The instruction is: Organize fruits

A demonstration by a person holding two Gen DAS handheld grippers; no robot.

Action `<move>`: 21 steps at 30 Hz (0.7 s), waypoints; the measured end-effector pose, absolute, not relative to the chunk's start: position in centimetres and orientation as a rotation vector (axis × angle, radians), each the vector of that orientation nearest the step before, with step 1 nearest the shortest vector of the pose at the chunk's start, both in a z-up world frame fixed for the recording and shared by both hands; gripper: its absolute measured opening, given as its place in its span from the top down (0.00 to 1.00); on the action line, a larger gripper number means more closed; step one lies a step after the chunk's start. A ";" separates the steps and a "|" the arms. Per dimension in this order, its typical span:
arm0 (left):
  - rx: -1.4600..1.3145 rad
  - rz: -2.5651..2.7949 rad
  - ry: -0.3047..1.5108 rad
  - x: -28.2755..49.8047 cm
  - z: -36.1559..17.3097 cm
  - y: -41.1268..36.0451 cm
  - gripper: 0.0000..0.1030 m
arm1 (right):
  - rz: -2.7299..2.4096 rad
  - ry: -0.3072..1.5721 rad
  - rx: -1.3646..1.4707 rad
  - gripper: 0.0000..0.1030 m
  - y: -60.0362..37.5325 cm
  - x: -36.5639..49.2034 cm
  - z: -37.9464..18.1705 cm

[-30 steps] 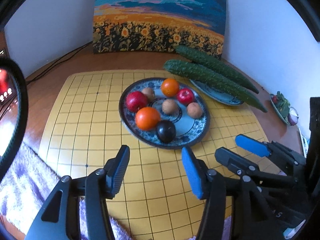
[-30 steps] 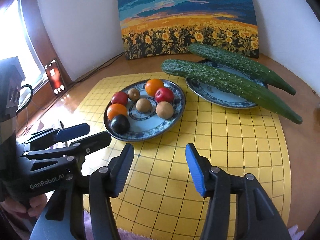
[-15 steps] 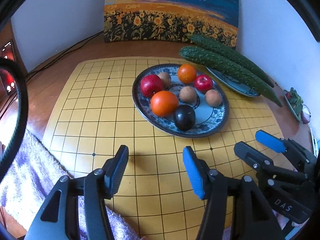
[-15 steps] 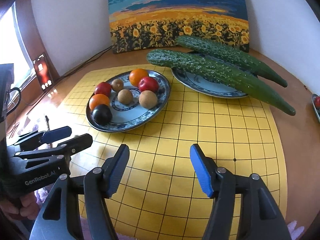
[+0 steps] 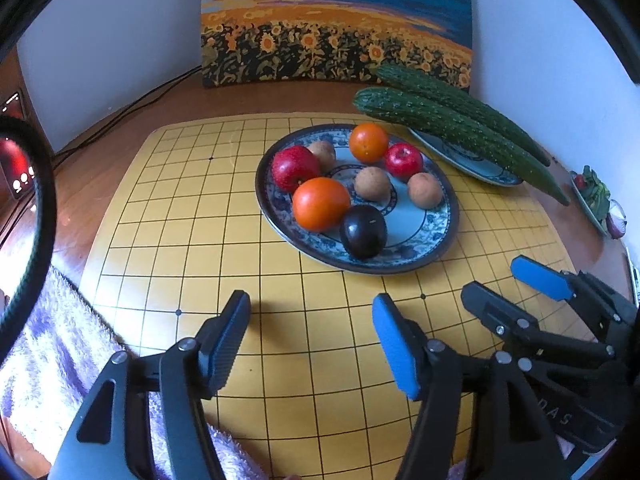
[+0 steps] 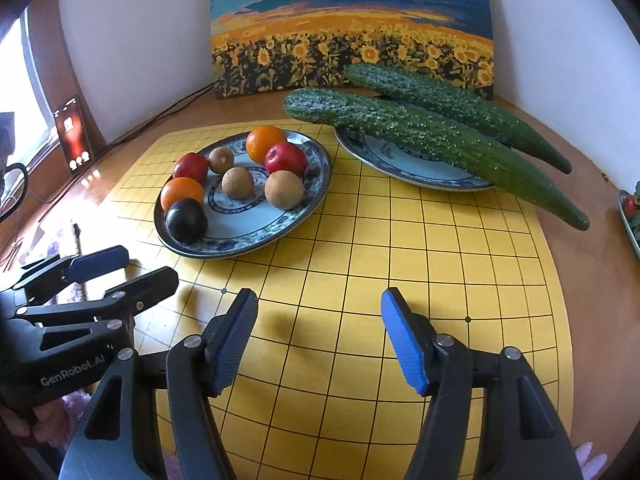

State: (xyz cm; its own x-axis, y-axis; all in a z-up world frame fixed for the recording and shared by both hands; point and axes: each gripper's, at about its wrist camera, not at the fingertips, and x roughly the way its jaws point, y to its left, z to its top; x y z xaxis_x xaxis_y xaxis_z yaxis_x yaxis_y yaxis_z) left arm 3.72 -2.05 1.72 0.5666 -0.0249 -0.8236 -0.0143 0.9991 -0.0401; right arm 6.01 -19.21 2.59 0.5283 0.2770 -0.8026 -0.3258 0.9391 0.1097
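A blue patterned plate [image 5: 436,248] [image 6: 312,196] on the yellow grid mat holds two oranges [image 5: 321,204], two red apples [image 5: 295,167], a dark plum [image 5: 363,231] [image 6: 187,219] and three brown round fruits [image 5: 373,183]. A second plate [image 6: 400,164] at the right bears two long cucumbers [image 6: 432,136] [image 5: 452,128]. My left gripper [image 5: 310,338] is open and empty, above the mat in front of the fruit plate. My right gripper [image 6: 318,334] is open and empty, nearer the mat's middle, right of the left one.
A sunflower painting [image 5: 336,28] leans on the white wall behind. A lit phone [image 6: 74,140] stands at the left by a cable. A purple towel [image 5: 52,344] lies at the mat's near left. A small dish of vegetables [image 5: 596,200] sits at the far right.
Both grippers have shifted a little to the left, so the plates sit further right in each view. Both stay open and empty.
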 end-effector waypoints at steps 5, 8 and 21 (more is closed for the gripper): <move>-0.021 0.009 0.966 3.8 1.6 -2.3 0.34 | 0.357 0.950 -0.075 0.33 -18.9 6.0 2.5; -0.022 0.012 0.964 3.8 1.6 -2.2 0.34 | 0.358 0.950 -0.074 0.32 -18.9 6.0 2.5; -0.021 0.015 0.962 3.7 1.6 -2.2 0.34 | 0.356 0.949 -0.074 0.31 -18.8 6.0 2.4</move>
State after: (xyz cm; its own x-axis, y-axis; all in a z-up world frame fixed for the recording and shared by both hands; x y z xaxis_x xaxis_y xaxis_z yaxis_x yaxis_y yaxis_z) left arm 3.73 -2.22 1.56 0.5717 0.0035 -0.8204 -0.0218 0.9997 -0.0109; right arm 6.02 -18.84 2.44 0.5286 0.2656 -0.8063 -0.3304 0.9393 0.0928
